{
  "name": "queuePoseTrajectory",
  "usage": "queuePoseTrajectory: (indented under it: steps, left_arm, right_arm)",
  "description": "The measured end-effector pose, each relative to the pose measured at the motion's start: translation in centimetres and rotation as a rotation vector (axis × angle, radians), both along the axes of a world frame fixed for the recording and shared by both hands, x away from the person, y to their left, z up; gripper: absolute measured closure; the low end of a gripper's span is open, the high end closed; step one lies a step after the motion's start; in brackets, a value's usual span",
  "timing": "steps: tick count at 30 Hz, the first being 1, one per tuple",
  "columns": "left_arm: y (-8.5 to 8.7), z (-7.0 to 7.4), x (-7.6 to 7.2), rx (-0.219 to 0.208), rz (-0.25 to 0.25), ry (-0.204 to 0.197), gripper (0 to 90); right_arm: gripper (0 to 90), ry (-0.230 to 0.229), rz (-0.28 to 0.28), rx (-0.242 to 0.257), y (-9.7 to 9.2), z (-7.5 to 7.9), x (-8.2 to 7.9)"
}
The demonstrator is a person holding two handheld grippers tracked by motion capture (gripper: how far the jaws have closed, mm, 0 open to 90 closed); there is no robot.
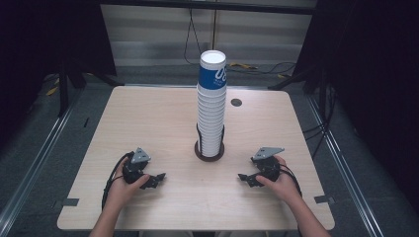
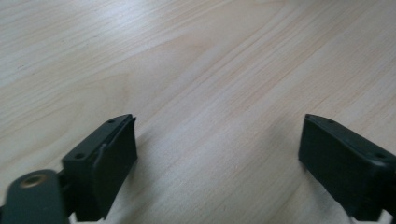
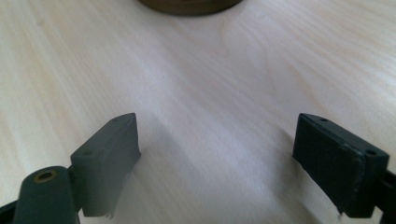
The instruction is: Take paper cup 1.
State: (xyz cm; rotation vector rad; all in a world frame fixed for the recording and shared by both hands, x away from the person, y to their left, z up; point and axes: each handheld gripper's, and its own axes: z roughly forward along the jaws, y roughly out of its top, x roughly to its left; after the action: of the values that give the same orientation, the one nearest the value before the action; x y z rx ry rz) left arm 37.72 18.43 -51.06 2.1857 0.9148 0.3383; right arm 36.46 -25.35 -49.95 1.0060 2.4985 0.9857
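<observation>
While both grippers (left, right) gape empty, ribbed cup stack w/ round base, pale wood table.

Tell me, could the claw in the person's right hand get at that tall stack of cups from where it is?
Probably yes. The right claw rests open on the table, pointing inward, with bare wood between it and the cup stack in its dark round holder.

Tall cup stack on round base, table centre.
</observation>
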Motion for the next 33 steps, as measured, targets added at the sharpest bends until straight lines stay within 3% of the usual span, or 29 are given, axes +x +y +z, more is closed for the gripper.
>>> queuePoseTrajectory:
  steps: [4,6,12,15,19,22,26,31,33]
  left_arm:
    - [0.3,0.3,0.1,-0.014,0.013,0.029,16.0]
    - [0.2,0.6,0.1,-0.007,0.009,0.036,16.0]
    - [-0.1,1.4,0.1,-0.073,0.027,0.073,16.0]
    - [-0.3,2.0,0.1,-0.052,0.001,0.081,16.0]
    - [-0.8,2.8,-0.1,-0.040,-0.037,0.081,16.0]
    - [-1.3,3.1,-0.1,-0.040,-0.057,0.086,16.0]
    - [-2.0,3.8,0.0,-0.015,-0.086,0.085,16.0]
    - [-2.3,4.6,0.2,-0.020,-0.106,0.090,16.0]
    - [-2.8,5.2,0.4,-0.025,-0.107,0.088,16.0]
  right_arm:
    - [14.0,0.008,0.023,-0.032,-0.2,0.4,-0.1]
    - [14.4,0.000,0.013,-0.021,-0.4,0.6,0.0]
    - [16.2,0.014,0.035,-0.006,-0.3,1.5,-0.1]
    - [16.2,0.018,0.039,-0.015,0.0,2.0,-0.2]
    - [16.5,0.030,0.052,0.017,0.1,2.6,-0.2]
    - [17.2,0.003,0.062,-0.001,0.4,3.1,-0.2]
    - [16.8,0.021,0.060,0.063,0.4,3.7,-0.1]
    - [16.4,0.024,0.070,0.050,0.5,4.1,0.1]
    - [15.9,0.013,0.087,0.012,0.5,4.7,0.0]
